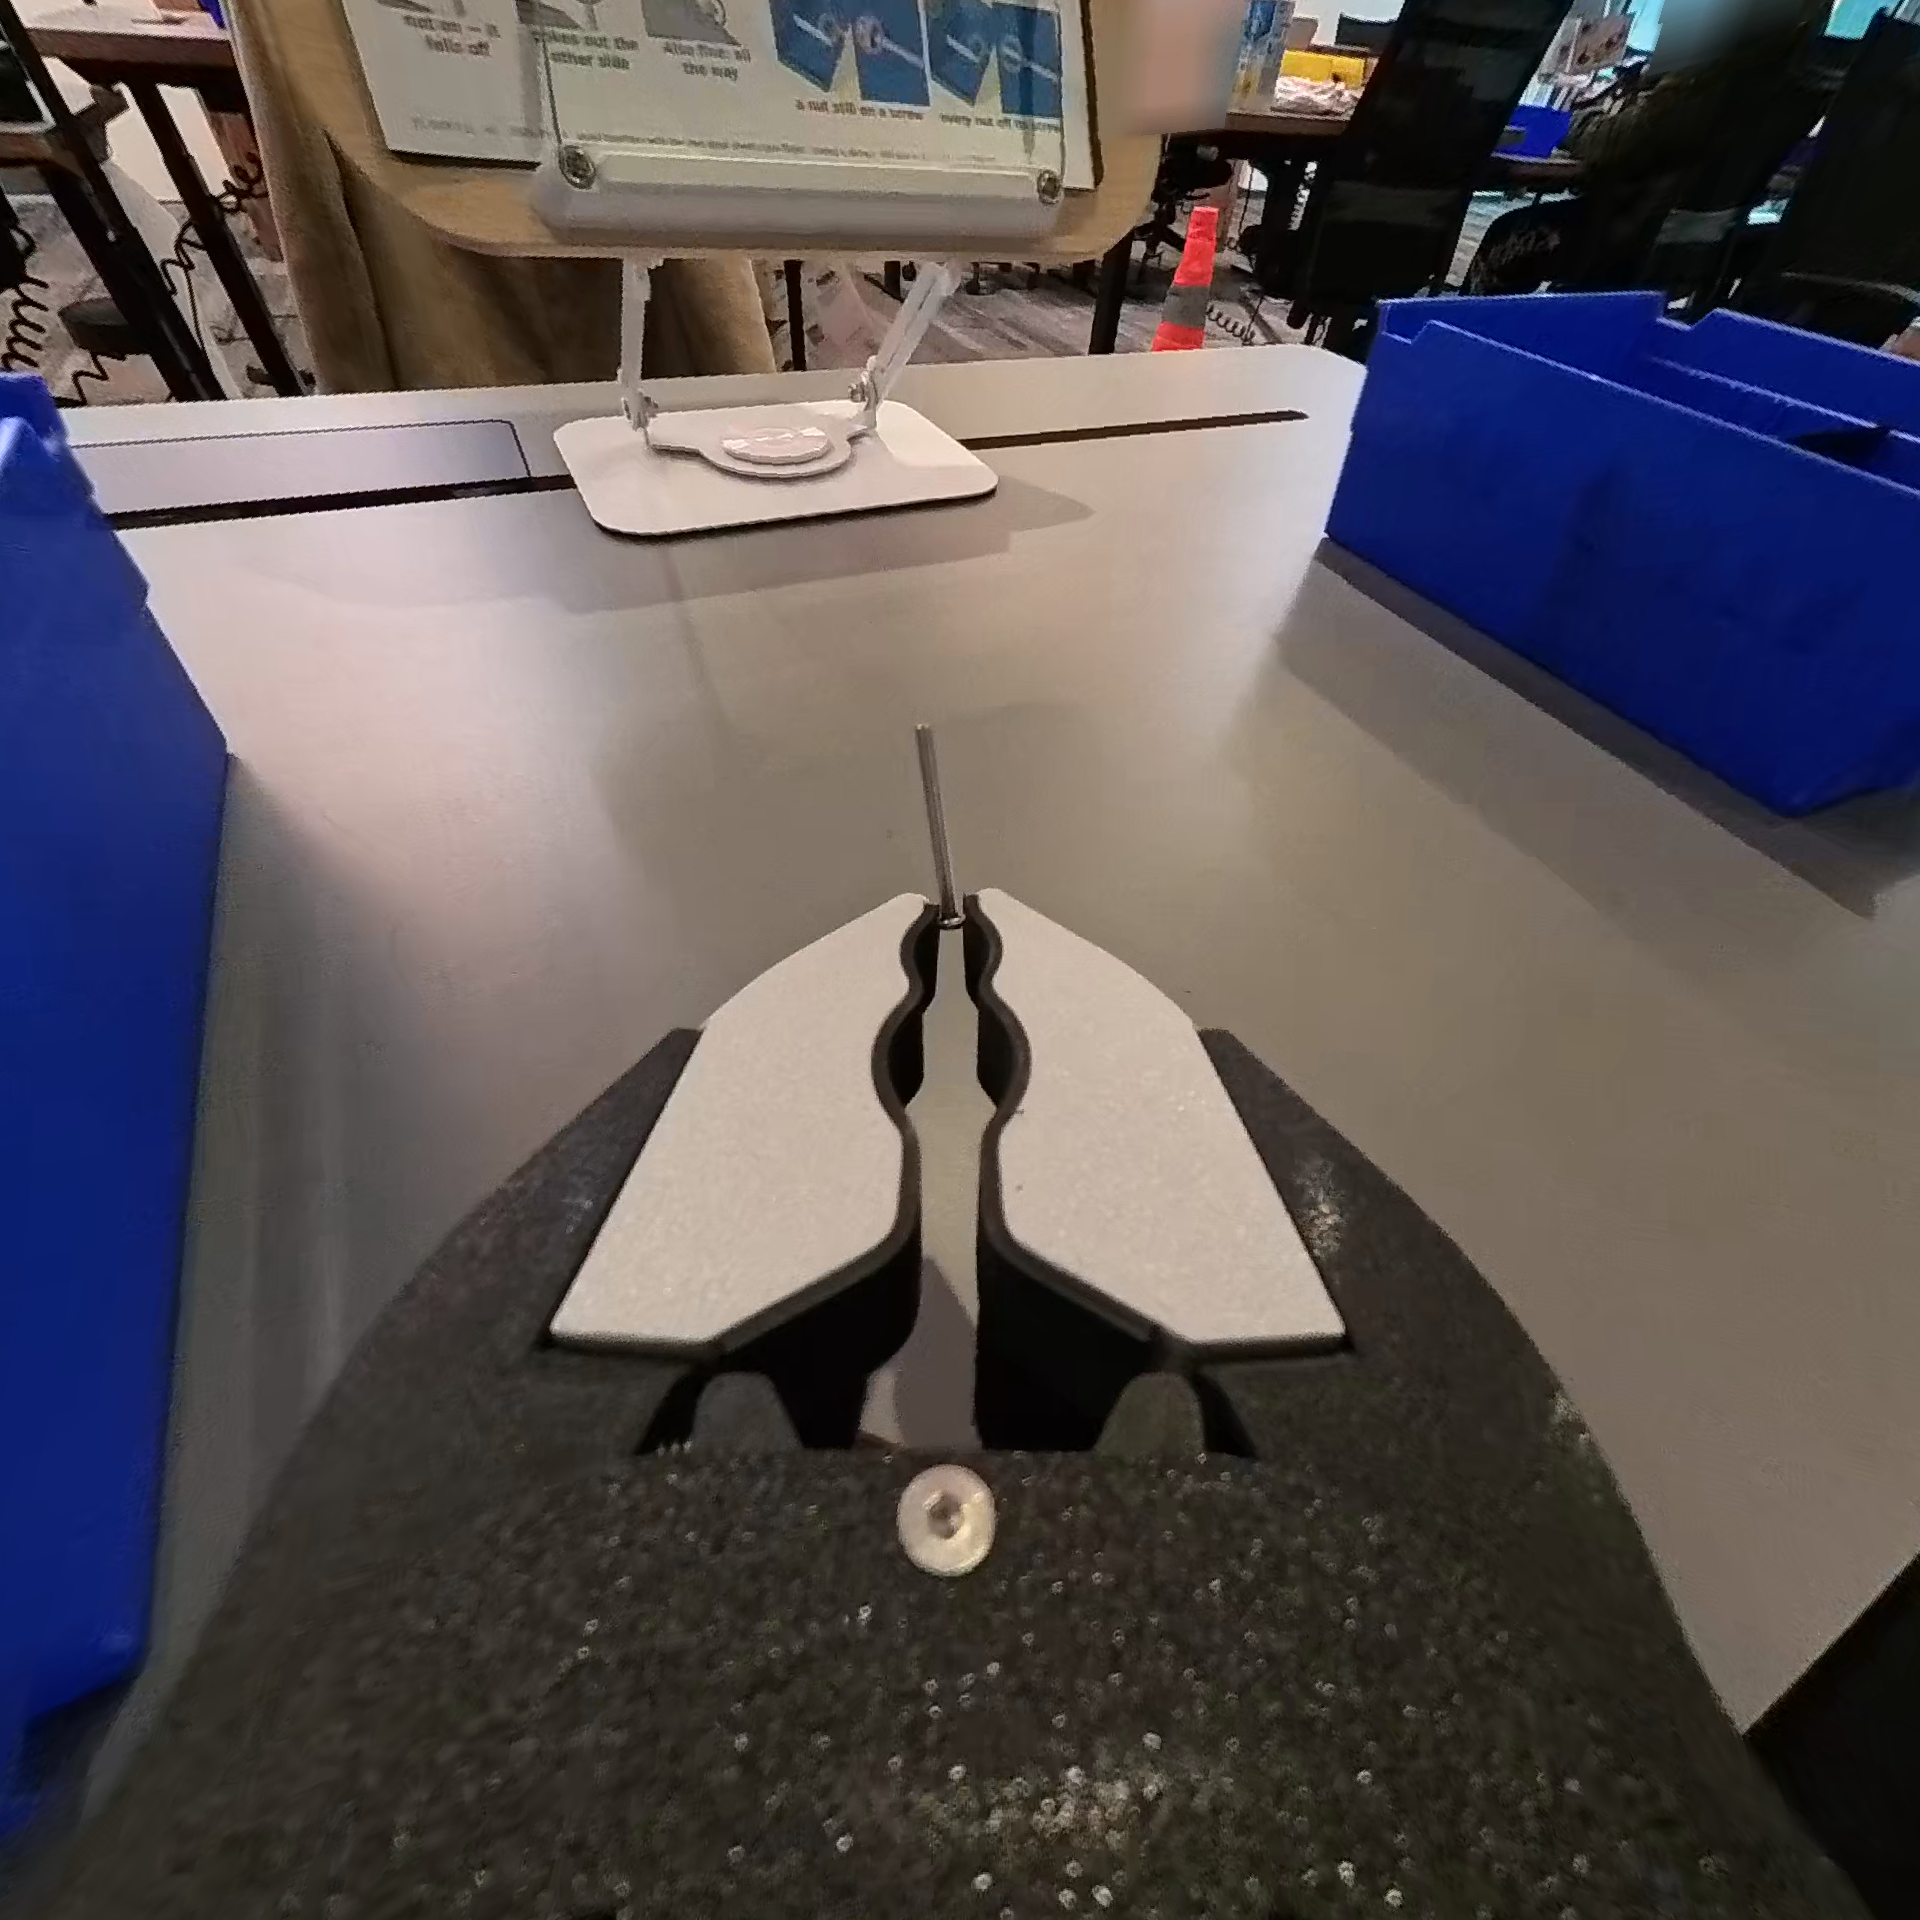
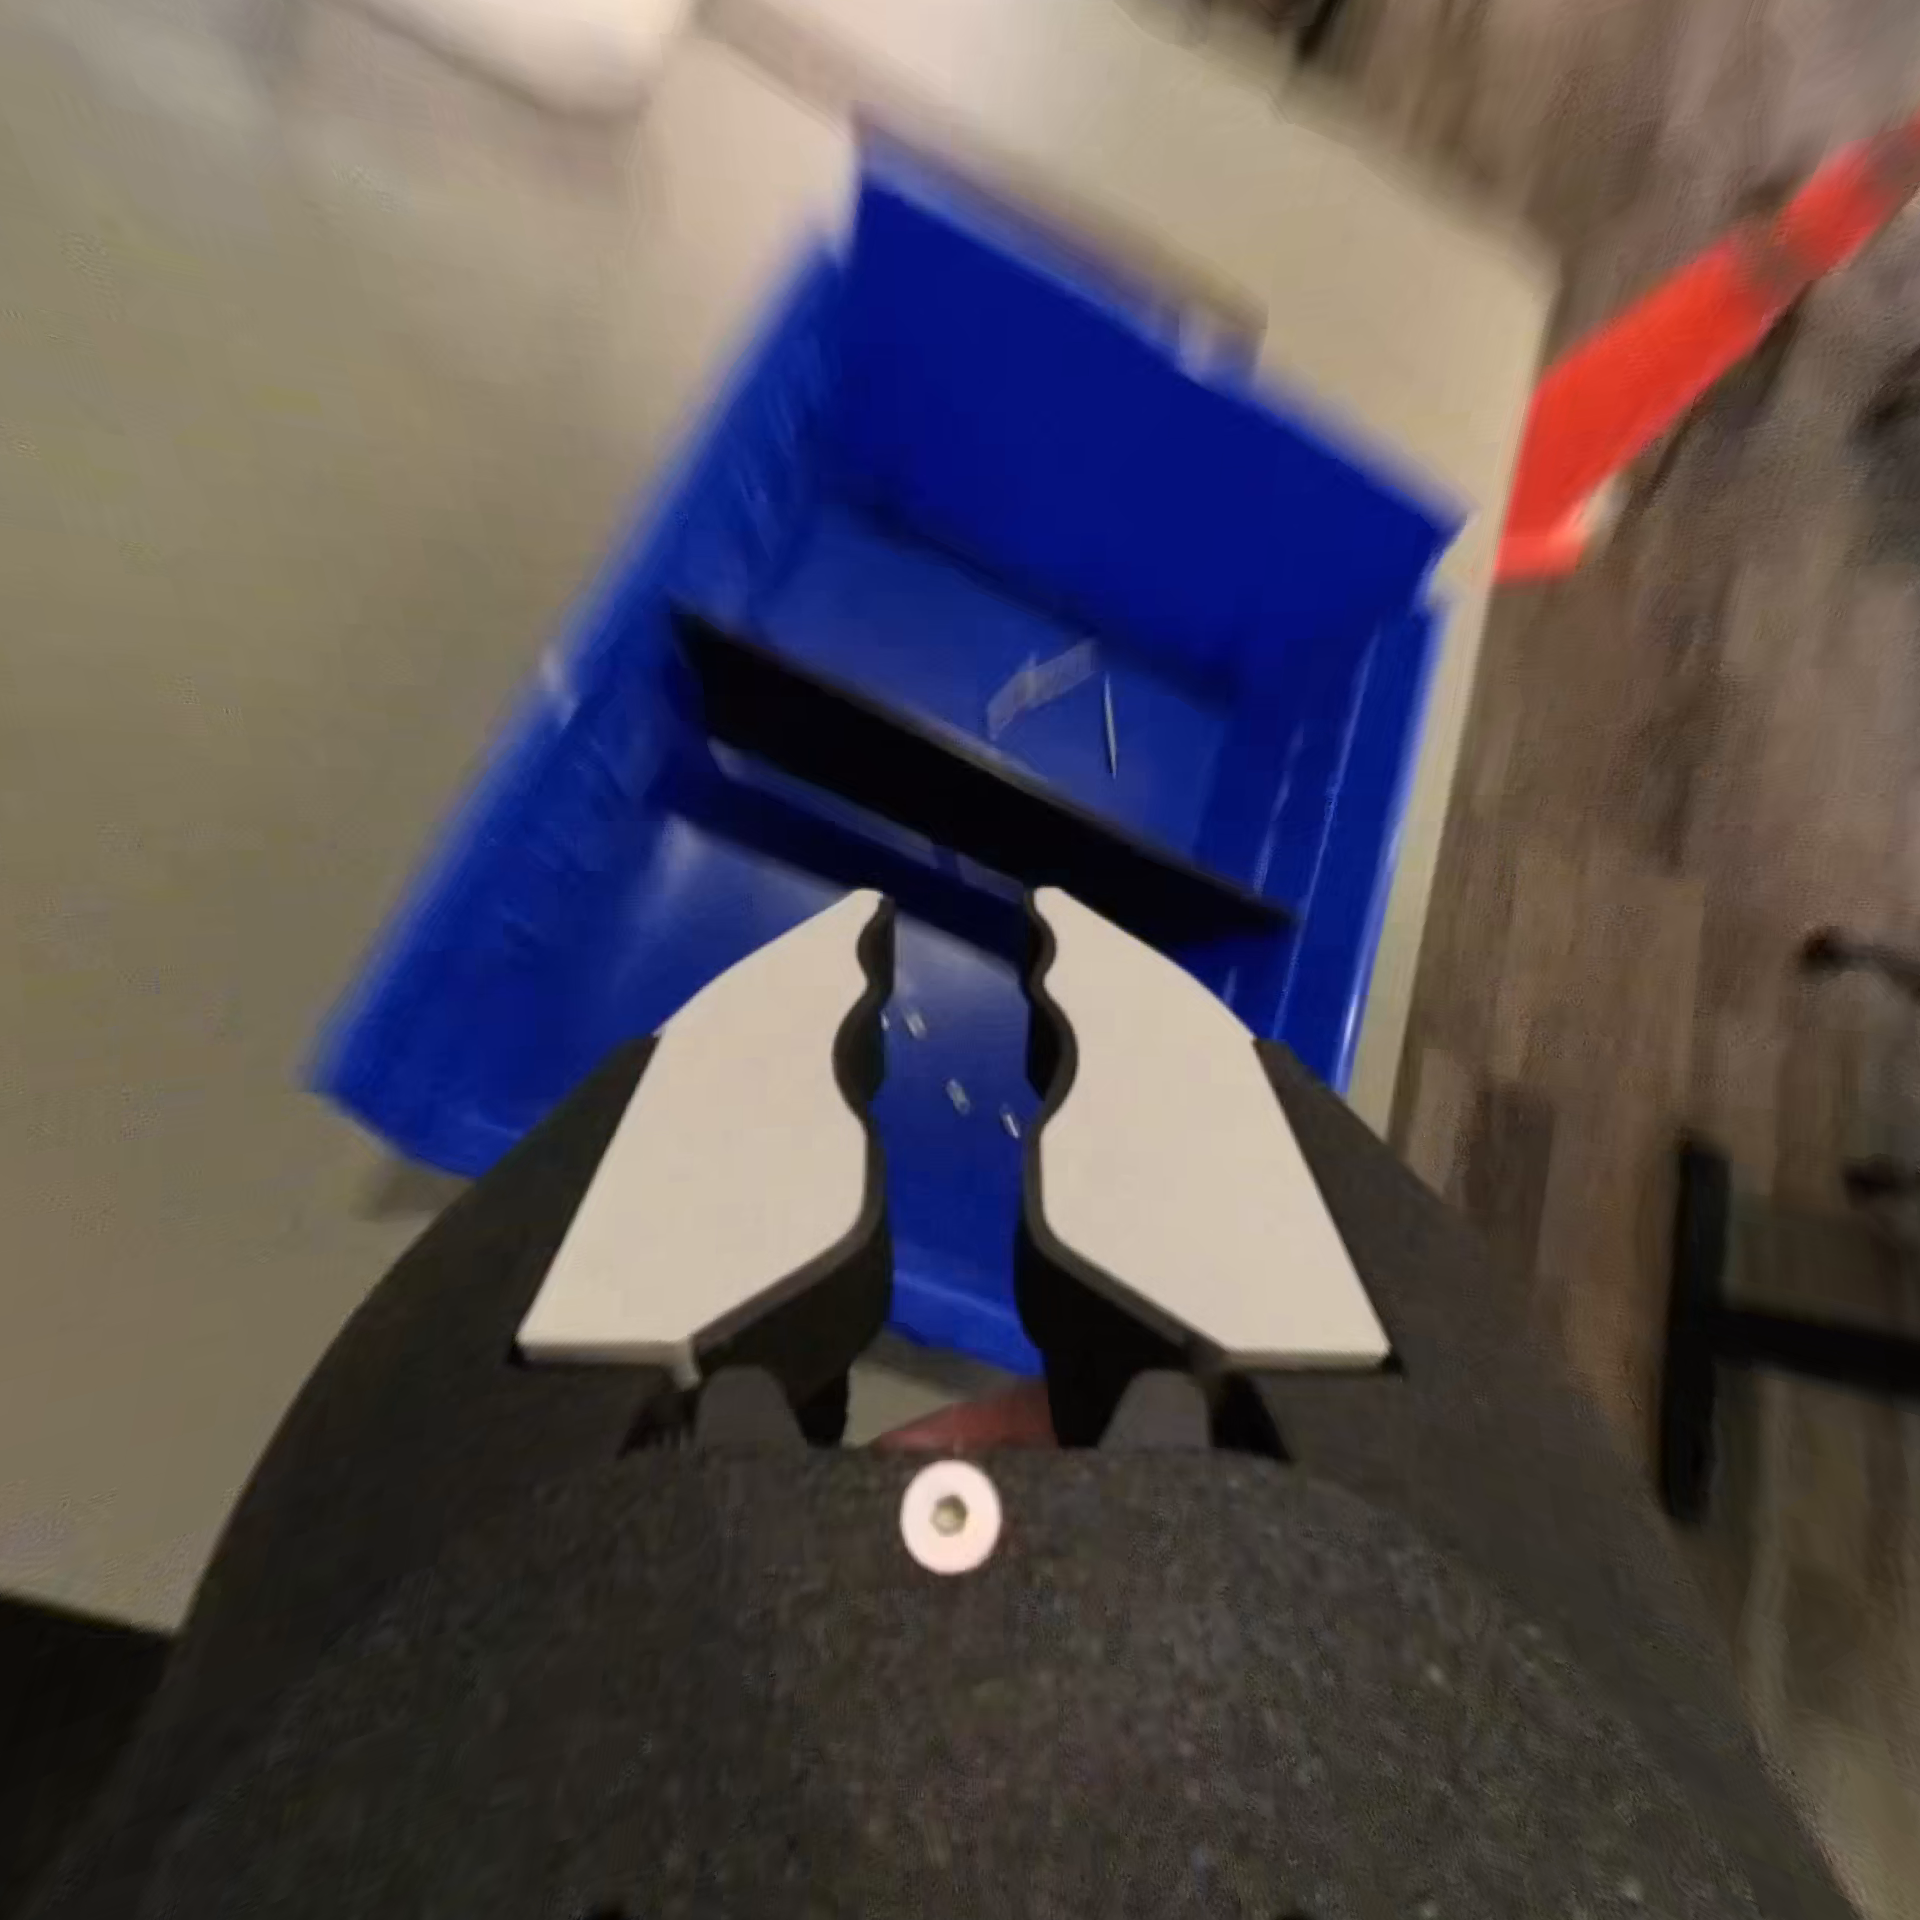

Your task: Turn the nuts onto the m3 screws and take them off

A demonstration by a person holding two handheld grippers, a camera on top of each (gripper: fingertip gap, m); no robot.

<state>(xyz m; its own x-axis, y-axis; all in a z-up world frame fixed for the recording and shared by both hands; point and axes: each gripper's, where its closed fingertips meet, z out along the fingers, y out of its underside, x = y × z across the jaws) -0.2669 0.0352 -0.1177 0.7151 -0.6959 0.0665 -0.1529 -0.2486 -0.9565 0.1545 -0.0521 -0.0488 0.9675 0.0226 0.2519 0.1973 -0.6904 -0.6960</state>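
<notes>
Grey worktop, blue bin at its right edge. Left gripper: jaws clamped on an upright m3 screw. Right gripper: jaws apart, empty, over the bin's near compartment holding loose nuts. Advice: pinch one nut flat-on.

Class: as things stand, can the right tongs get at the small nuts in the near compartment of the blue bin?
Probably yes. The right tongs hang open above the blue bin, whose top is uncovered, and the nuts lie loose with nothing over them.

Stand between bins, nuts in one.
</notes>
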